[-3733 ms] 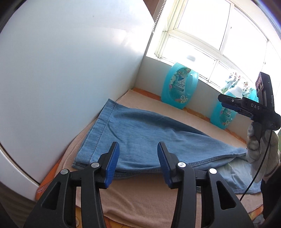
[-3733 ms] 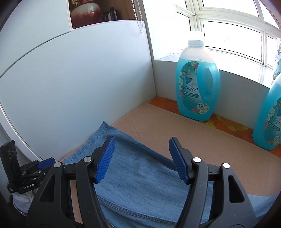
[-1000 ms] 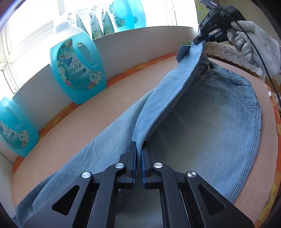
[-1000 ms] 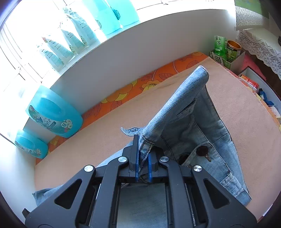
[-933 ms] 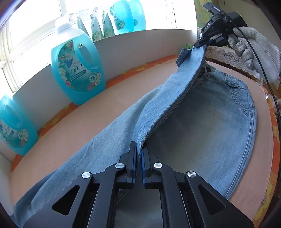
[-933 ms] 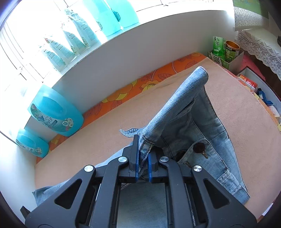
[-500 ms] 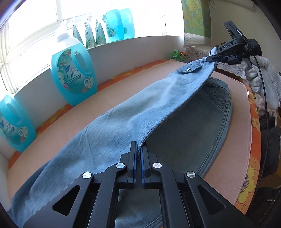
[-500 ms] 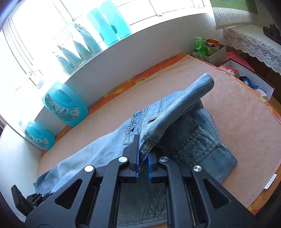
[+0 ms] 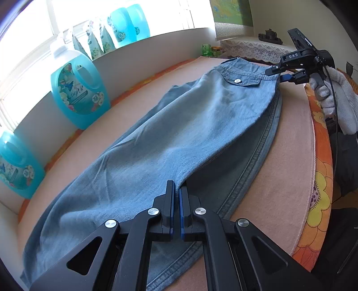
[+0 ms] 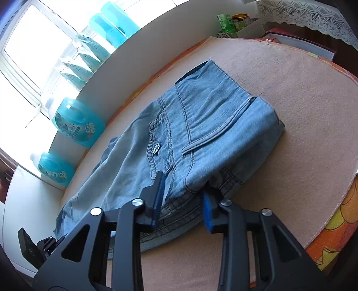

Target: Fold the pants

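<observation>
— Under the window (image 9: 29,44), what carries things?
— Pink mat (image 9: 290,138) over an orange floral cloth (image 9: 322,179); a white wall runs along its far edge.
— Containers?
— Blue detergent bottles (image 9: 78,89) at the far-left edge, liquid inside; cans (image 10: 240,19) at the far-right corner.
— Jeans (image 9: 179,134)?
— Folded lengthwise, lying mid-mat.
— Grippers?
— Left gripper (image 9: 176,194) pinches the jeans' near fold. Right gripper (image 10: 182,197) has just been opening, waistband loose between its jaws.
— Room?
— Bare mat to the right edge.

"DAS" on right tongs (image 9: 287,73); "72" on detergent bottle (image 9: 78,89).
</observation>
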`<state>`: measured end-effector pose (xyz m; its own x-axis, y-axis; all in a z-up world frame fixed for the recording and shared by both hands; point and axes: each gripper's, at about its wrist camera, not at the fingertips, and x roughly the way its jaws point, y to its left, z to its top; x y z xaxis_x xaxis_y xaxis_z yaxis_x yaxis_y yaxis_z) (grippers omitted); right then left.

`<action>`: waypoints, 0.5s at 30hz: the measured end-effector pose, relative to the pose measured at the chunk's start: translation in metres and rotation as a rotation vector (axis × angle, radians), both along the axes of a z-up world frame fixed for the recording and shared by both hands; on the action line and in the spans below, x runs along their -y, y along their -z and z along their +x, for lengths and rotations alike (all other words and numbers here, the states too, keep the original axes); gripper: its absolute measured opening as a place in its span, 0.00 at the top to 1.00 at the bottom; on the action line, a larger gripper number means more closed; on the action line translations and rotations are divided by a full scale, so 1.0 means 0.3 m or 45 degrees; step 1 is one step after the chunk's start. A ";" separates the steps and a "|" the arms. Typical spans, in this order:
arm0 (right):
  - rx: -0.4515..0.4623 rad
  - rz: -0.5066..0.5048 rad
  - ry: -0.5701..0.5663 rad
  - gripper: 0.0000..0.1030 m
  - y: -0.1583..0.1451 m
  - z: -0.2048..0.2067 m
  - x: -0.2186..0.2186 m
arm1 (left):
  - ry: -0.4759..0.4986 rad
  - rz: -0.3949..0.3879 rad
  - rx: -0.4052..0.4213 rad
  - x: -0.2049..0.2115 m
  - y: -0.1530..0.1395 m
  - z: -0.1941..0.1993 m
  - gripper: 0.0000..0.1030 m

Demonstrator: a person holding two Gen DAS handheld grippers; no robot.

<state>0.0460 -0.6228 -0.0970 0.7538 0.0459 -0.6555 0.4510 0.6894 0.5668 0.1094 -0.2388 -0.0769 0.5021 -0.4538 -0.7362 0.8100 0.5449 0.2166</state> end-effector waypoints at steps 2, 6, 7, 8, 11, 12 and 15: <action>0.029 0.065 0.053 0.41 -0.008 -0.023 0.043 | -0.002 0.002 0.000 0.001 0.002 -0.006 0.98; 0.004 0.054 0.105 0.58 -0.011 -0.046 0.092 | -0.003 -0.008 -0.012 -0.005 0.005 -0.011 0.98; -0.014 0.038 0.091 0.65 -0.009 -0.041 0.098 | -0.003 -0.009 -0.018 -0.007 0.006 -0.010 0.98; -0.020 0.041 0.081 0.78 -0.004 -0.038 0.103 | -0.002 -0.009 -0.022 -0.009 0.007 -0.010 0.98; -0.030 -0.006 0.074 0.92 -0.006 -0.033 0.097 | -0.004 -0.013 -0.030 -0.011 0.010 -0.012 0.98; -0.042 -0.045 0.078 0.93 -0.012 -0.028 0.092 | -0.008 -0.020 -0.038 -0.013 0.009 -0.012 0.98; -0.103 -0.136 0.080 0.93 -0.013 -0.011 0.083 | -0.010 -0.054 -0.068 -0.026 -0.002 -0.015 0.98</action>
<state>0.0426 -0.6478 -0.0930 0.6972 -0.0730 -0.7131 0.5363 0.7132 0.4514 0.1049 -0.2310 -0.0764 0.4664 -0.4813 -0.7422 0.8155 0.5590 0.1499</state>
